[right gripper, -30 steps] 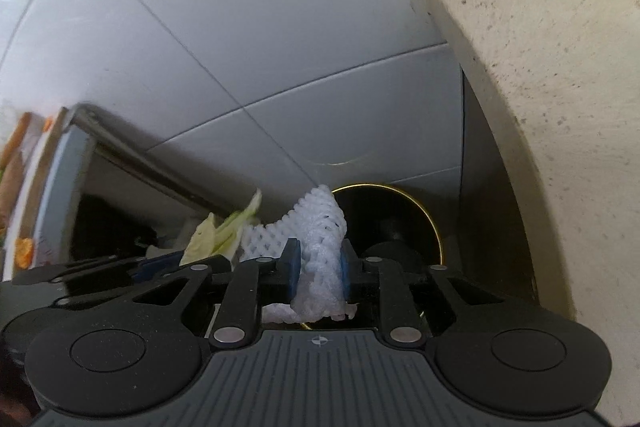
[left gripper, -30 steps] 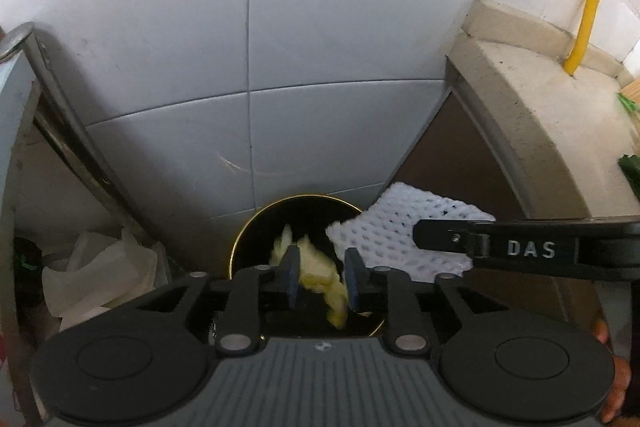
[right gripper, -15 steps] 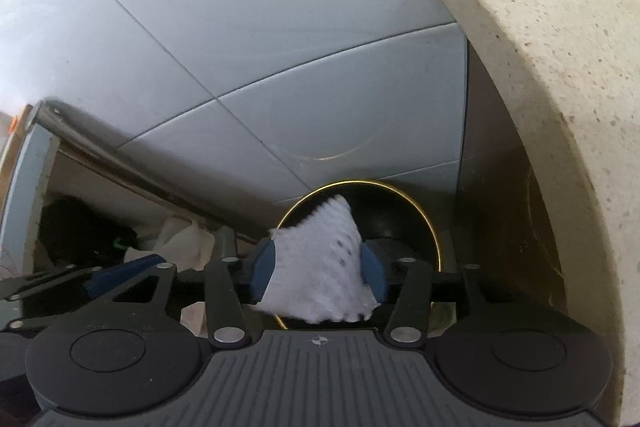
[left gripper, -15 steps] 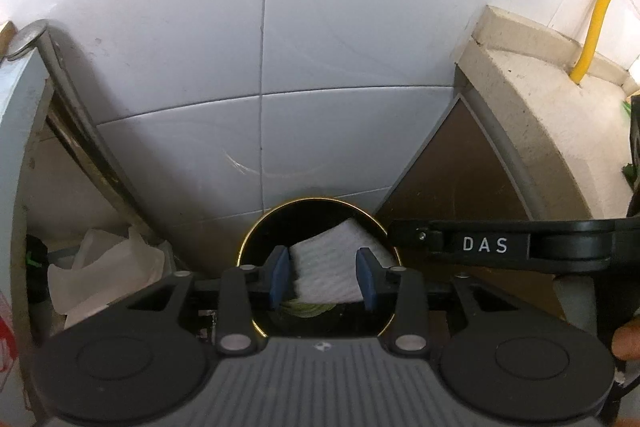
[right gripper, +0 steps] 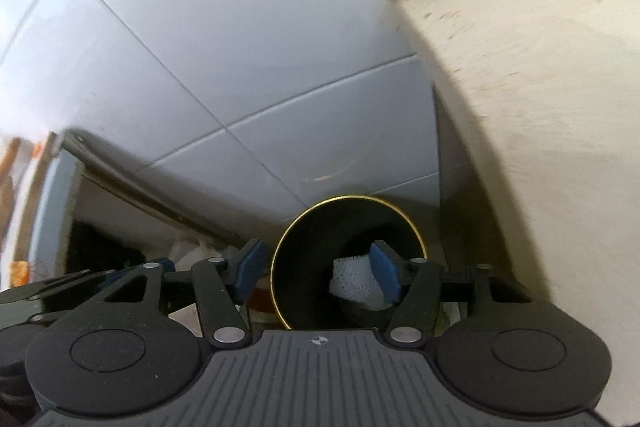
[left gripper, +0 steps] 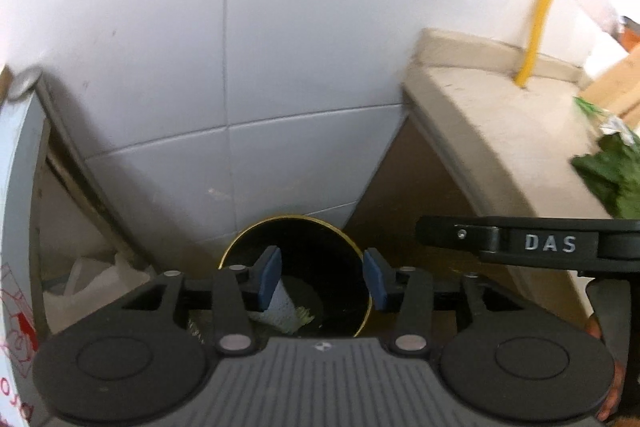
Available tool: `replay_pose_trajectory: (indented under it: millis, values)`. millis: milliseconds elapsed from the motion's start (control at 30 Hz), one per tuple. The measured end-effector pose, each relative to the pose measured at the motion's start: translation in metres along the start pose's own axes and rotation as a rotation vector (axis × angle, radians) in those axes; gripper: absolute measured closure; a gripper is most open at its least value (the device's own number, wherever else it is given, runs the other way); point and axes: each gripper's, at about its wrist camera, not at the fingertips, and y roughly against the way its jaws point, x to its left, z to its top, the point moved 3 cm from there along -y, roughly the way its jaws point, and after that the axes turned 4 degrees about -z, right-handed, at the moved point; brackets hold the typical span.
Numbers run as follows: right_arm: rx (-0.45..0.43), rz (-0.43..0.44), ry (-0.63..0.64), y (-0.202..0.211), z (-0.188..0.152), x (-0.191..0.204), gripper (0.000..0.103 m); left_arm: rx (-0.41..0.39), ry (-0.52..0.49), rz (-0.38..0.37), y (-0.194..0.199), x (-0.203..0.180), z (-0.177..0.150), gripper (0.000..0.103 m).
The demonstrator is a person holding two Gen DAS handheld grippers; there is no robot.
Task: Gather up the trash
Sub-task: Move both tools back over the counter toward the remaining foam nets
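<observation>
Release is what has just changed: a second ago yellow-green vegetable scraps were pinched in the left tool [left gripper: 322,277] and a white foam net in the right tool [right gripper: 318,271]; now both sets of jaws are opening and nothing is gripped. The foam net [right gripper: 356,281] is seen lying inside the black, gold-rimmed bin [left gripper: 294,221], on the floor against the tiled wall, with a few scraps [left gripper: 304,315] beside it. This round of collecting is judged done, and both tools are freed for more trash.

Green leaves [left gripper: 608,175] left on the table [left gripper: 500,131] are shown only in the left wrist view, along with the right tool's finger. Only in the right wrist view is the net shown just behind the right blue pad, apparently not pressed by it.
</observation>
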Motion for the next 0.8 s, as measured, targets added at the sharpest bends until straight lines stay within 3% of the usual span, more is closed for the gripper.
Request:
replay_pose_trajectory:
  millis: [400,567,800]
  values:
    - [-0.216,-0.093,-0.081,0.1,-0.036,-0.014,0.02,-0.101,-0.173,-0.151,0.049,-0.048,-0.004,0.037]
    - [-0.293,-0.201,-0.147,0.137,-0.061,-0.033,0.018,-0.093,-0.233,-0.258,0.052,-0.077,-0.009,0.035]
    - [-0.342,-0.379,-0.24,0.177,-0.091,-0.076,0.017,-0.077,-0.331,-0.346,0.049,-0.124,-0.011,0.034]
